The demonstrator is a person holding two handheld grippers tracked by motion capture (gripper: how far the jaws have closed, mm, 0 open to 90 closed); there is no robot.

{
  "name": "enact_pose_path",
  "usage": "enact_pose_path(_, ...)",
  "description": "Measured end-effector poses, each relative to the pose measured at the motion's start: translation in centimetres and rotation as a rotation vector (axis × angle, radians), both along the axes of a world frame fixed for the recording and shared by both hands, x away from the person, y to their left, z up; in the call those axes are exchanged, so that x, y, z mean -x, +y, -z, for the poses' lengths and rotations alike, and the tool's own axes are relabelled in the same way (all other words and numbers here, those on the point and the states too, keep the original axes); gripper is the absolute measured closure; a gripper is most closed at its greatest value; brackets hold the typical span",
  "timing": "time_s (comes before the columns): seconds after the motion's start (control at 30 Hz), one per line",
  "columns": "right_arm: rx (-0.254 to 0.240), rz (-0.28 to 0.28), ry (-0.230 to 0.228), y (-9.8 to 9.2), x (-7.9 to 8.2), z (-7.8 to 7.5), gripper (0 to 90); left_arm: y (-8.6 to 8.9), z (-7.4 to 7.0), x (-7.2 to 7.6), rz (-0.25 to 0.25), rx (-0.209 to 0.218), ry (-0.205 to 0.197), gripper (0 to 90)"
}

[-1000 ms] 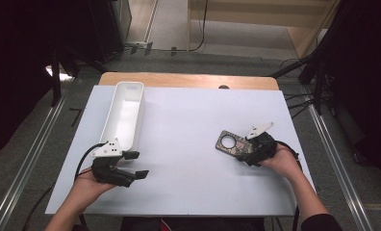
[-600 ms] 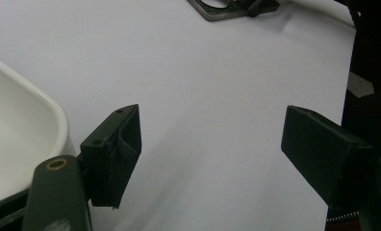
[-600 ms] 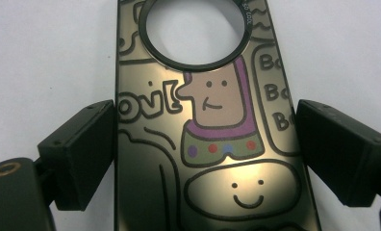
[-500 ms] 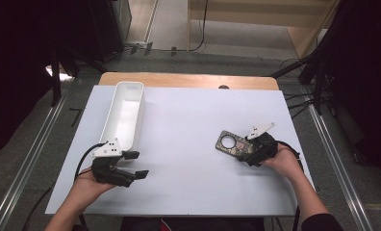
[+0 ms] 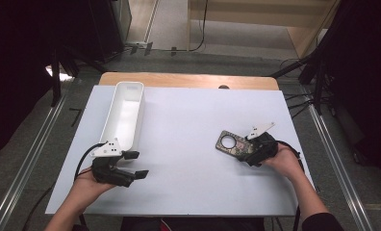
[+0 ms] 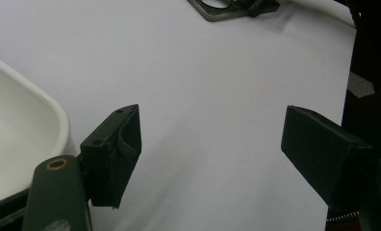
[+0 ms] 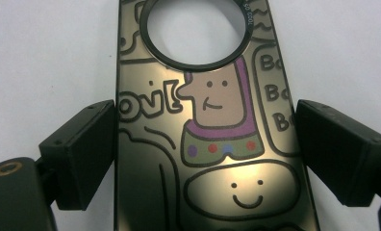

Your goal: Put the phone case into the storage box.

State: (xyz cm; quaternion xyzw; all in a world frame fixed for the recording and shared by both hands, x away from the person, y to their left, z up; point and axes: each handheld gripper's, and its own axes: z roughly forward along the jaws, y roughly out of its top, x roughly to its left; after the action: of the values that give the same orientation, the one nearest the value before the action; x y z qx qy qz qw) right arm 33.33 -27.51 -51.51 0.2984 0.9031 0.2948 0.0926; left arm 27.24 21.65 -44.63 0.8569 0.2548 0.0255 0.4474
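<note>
Right gripper (image 7: 205, 144) straddles a cartoon-printed door hanger (image 7: 212, 144); up close, left jaw touches its edge, right jaw stands just clear. Left gripper (image 6: 212, 144) gapes wide over bare table (image 6: 203, 72), white tray (image 6: 15, 130) beside its left jaw.

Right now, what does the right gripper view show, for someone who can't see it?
A flat dark metal plate with cartoon faces and a round hole lies on the white table, between the two black pads of the right claw. The left pad touches its edge; the right pad stands just clear of it.

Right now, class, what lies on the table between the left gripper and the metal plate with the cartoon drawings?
Nothing: the high view shows bare white table between the left gripper and the metal plate.
</note>
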Motion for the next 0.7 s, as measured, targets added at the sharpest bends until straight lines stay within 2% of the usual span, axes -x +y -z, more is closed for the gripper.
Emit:
enact_pose_path(0.47, 0.014, -0.010, 0.003, 0.18, -0.03, -0.22, 9.9, 0.03, -0.04, -0.01, 0.002, -0.001, 0.002, 22.0)
enact_pose_path(0.7, 0.003, 0.001, 0.002, 0.05, -0.02, -0.68, 9.9, -0.05, -0.06, 0.01, -0.006, 0.010, 0.006, 22.0)
